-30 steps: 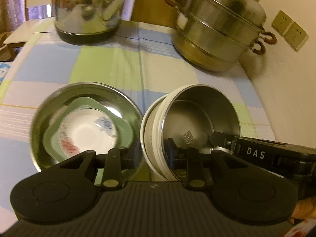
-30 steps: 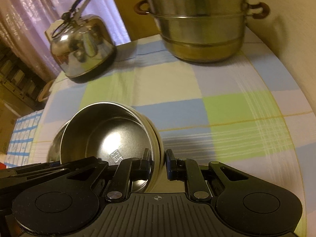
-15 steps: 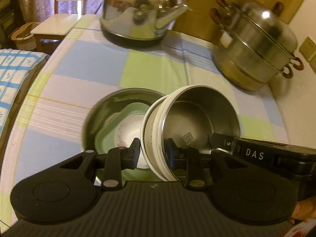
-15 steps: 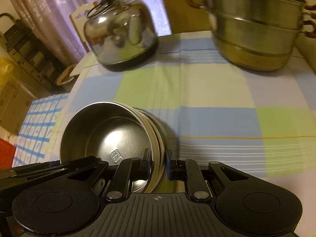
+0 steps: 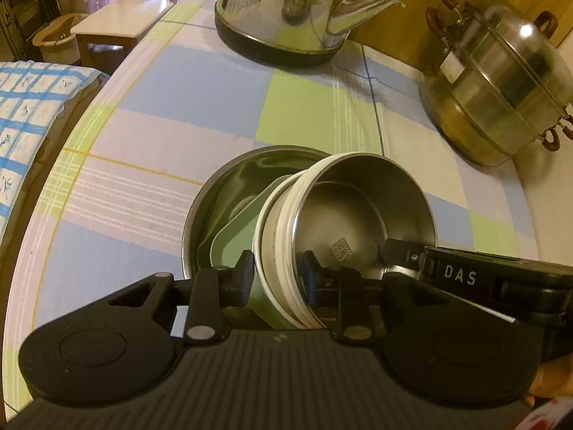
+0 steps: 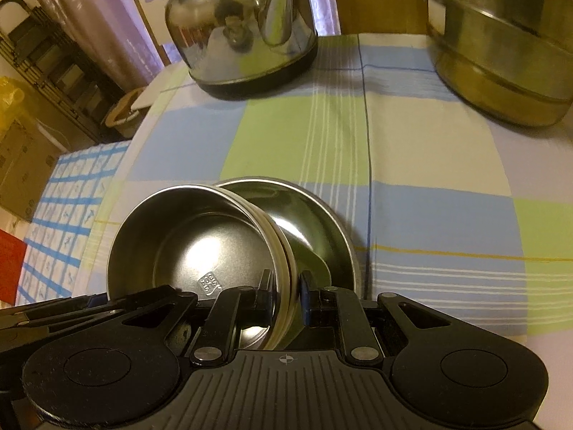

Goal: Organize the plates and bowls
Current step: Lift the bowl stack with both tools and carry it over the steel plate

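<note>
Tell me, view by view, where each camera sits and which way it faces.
Left wrist: on the left gripper, looking down along its fingers at the steel bowl it clamps by the rim; the right gripper and part of a hand show.
Right wrist: on the right gripper, looking forward and down, clamped on the same bowl's opposite rim; part of the left gripper shows at lower left.
Shared: the bowl, the wide steel basin under it, the kettle, the steamer pot, the checked tablecloth.

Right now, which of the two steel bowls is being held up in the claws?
The white-rimmed bowl, tilted and pinched at its rim by both claws. The wider bowl sits on the table beneath it, holding a green dish.
</note>
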A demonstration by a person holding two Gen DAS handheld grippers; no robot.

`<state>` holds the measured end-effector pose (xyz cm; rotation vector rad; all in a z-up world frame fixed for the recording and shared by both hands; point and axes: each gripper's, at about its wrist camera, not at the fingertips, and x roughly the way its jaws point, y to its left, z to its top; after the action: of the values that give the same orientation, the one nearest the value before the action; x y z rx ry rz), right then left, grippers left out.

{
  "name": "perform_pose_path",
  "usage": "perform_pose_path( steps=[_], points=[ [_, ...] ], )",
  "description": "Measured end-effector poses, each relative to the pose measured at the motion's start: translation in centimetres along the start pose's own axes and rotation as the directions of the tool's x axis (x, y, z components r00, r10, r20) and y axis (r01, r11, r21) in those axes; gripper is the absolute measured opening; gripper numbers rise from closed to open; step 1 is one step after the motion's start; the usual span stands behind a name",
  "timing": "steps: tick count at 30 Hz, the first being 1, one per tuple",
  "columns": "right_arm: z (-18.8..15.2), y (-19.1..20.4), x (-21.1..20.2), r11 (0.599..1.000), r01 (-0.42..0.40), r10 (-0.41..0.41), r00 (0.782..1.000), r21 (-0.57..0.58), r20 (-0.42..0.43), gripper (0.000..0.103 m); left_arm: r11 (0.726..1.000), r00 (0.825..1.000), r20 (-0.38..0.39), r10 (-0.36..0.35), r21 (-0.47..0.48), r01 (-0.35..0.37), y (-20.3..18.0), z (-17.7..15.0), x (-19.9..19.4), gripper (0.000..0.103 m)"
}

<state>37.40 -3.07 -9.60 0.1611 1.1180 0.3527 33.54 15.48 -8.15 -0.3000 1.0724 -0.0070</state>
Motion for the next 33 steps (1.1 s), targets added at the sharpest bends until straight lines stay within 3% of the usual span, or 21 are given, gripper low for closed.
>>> perform_pose_path(
  steps=[12, 24, 33],
  points=[
    [0.5, 0.1, 1.1, 1.000, 0.014, -0.014, 0.999, 0.015, -0.033, 0.015, 1.000, 0.999, -0.034, -0.011, -0.019, 0.010, 0.8, 0.5, 1.2, 0.026],
    [0.8, -0.9, 1.4, 0.998, -0.017, 0.021, 0.998, 0.068, -0.054, 0.015, 1.000, 0.999, -0.029, -0.028, -0.014, 0.028, 1.0, 1.4, 1.4, 0.030],
    [0.8, -1.4, -0.2, 0.997, -0.034, 0.034, 0.999, 0.063, 0.005, 0.022, 1.000, 0.998, 0.060, -0.001, 0.010, 0.000, 1.1, 1.6, -1.1, 0.033]
  ],
)
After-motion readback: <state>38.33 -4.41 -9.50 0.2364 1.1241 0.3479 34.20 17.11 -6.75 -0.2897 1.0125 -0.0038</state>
